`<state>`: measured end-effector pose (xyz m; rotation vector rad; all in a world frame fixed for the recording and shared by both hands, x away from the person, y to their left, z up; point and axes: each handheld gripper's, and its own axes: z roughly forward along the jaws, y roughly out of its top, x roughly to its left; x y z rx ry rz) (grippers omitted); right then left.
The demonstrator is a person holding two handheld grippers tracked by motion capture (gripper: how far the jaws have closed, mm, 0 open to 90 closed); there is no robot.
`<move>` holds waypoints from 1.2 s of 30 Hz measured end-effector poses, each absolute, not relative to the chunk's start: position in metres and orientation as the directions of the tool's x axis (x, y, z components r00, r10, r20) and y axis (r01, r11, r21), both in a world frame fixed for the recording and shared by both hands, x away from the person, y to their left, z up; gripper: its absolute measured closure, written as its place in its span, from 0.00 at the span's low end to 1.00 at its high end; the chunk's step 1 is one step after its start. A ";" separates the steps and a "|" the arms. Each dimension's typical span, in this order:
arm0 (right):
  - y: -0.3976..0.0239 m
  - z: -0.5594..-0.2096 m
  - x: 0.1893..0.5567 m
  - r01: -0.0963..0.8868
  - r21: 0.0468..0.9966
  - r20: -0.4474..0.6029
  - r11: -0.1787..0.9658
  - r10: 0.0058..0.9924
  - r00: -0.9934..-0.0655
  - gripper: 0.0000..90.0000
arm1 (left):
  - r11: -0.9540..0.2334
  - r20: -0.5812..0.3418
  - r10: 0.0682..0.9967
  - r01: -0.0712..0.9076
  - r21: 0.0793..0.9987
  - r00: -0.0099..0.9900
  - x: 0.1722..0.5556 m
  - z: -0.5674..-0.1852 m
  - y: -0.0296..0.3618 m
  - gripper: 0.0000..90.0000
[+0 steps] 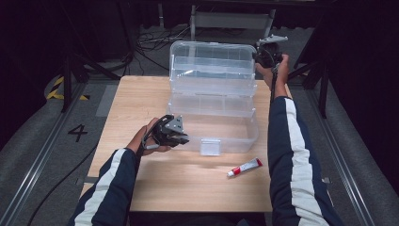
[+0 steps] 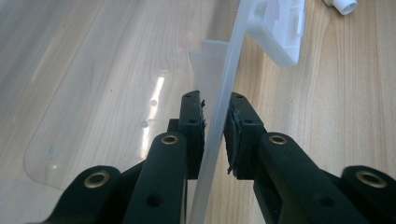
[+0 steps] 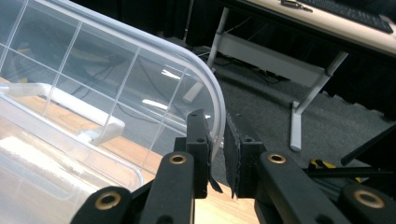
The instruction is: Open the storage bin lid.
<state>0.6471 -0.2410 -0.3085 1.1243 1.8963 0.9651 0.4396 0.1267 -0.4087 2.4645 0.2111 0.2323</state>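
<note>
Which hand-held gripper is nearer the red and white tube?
Left. The left hand-held gripper grips the clear box's front wall, near the tube; the right hand-held gripper grips the raised lid.

Open box (image 1: 214, 127) at table (image 1: 141, 103) centre, lid (image 1: 211, 61) raised behind; tube (image 1: 244, 167) in front, right; latch (image 1: 210, 146) on front wall.

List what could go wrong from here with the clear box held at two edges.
1. The left gripper pinches just the thin front wall of the clear box; a tug could flex the wall or let it slip.
2. The right gripper grips the open lid at its rounded corner; the curved rim may slide out and the lid drop.
3. The tube lies near the box and could get knocked.
</note>
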 end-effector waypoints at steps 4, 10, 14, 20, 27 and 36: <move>-0.241 -0.310 0.649 0.385 0.859 -0.198 0.337 0.913 -0.357 0.89 | -0.780 0.111 0.203 0.092 0.620 0.973 0.440 -0.409 0.127 0.88; -0.245 -0.309 0.650 0.403 0.860 -0.165 0.313 0.918 -0.360 0.86 | -0.774 0.100 0.200 0.095 0.626 0.975 0.440 -0.409 0.129 0.88; -0.246 -0.307 0.647 0.399 0.856 -0.177 0.327 0.913 -0.368 0.87 | -0.757 0.084 0.209 0.107 0.644 0.974 0.446 -0.411 0.132 0.88; -0.248 -0.306 0.640 0.395 0.855 -0.182 0.337 0.907 -0.381 0.85 | -0.750 0.071 0.212 0.116 0.651 0.975 0.447 -0.411 0.134 0.88; -0.252 -0.308 0.628 0.383 0.858 -0.180 0.342 0.899 -0.398 0.83 | -0.748 0.071 0.221 0.122 0.653 0.973 0.446 -0.412 0.133 0.88; -0.273 -0.309 0.591 0.374 0.856 -0.186 0.358 0.887 -0.423 0.79 | -0.753 0.094 0.236 0.120 0.647 0.967 0.444 -0.412 0.132 0.86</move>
